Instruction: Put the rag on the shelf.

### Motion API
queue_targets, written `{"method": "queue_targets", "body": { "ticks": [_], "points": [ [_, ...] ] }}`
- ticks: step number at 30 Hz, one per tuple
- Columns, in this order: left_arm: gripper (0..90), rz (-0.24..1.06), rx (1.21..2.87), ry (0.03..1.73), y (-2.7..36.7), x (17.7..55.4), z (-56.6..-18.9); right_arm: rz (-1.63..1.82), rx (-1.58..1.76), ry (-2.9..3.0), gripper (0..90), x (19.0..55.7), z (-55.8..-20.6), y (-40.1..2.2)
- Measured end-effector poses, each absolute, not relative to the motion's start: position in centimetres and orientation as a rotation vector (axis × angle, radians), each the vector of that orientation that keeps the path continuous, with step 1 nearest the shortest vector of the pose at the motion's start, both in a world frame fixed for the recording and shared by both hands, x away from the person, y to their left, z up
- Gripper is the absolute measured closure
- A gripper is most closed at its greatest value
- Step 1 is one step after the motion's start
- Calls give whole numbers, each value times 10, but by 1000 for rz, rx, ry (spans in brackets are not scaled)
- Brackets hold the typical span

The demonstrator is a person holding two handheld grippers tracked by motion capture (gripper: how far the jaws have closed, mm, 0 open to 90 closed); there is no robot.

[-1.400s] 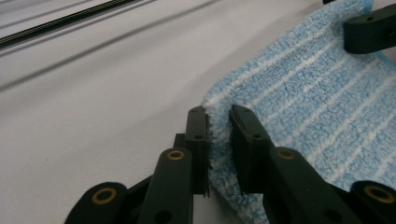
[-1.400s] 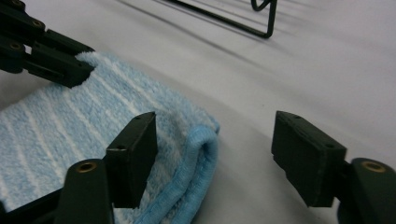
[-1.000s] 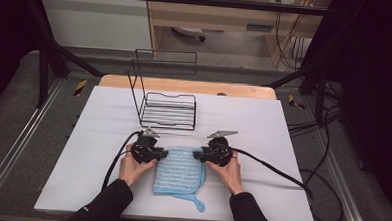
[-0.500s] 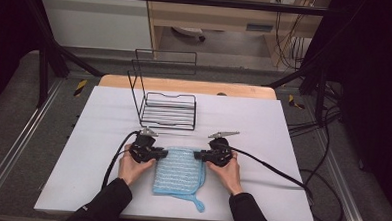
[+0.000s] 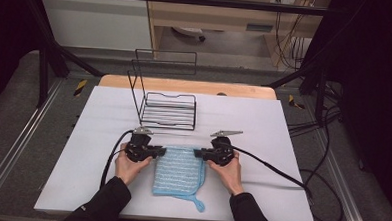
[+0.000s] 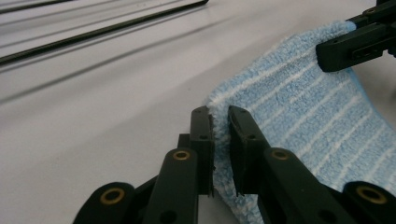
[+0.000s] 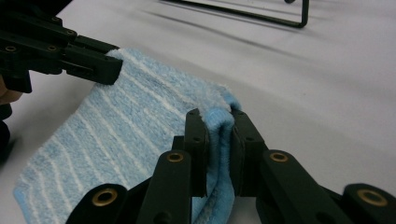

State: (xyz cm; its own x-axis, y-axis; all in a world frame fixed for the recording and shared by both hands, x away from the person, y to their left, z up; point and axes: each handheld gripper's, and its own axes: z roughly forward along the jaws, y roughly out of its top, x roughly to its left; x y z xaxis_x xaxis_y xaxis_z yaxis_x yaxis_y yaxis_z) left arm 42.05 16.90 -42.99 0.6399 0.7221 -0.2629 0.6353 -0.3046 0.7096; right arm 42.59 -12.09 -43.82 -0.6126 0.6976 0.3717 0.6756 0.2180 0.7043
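White bench point(image 5: 282, 144), from above: your cloth point(image 5: 179, 172) lies flat between both grippers, wire rack point(image 5: 166, 109) just behind. Left gripper point(image 6: 220, 126) clamps its near corner, jaws having just closed further. Right gripper point(image 7: 218, 130) clamps the opposite corner.

Wire rack point(image 5: 168, 111) just beyond towel point(image 5: 179, 171) blocks forward path; table point(image 5: 282, 144) bare either side

The light-blue, white-striped terry cloth point(image 5: 178, 171) lies flat on the white table, its 2 far corners pinched up.
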Motion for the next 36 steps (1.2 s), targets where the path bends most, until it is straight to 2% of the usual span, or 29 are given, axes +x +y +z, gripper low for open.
{"method": "queue_targets", "body": {
  "ticks": [36],
  "points": [
    [805, 289, 1884, 926, 171, 391, -377, 1559, 1150, 2271, 801, 401, -377, -133]
  ]
}}
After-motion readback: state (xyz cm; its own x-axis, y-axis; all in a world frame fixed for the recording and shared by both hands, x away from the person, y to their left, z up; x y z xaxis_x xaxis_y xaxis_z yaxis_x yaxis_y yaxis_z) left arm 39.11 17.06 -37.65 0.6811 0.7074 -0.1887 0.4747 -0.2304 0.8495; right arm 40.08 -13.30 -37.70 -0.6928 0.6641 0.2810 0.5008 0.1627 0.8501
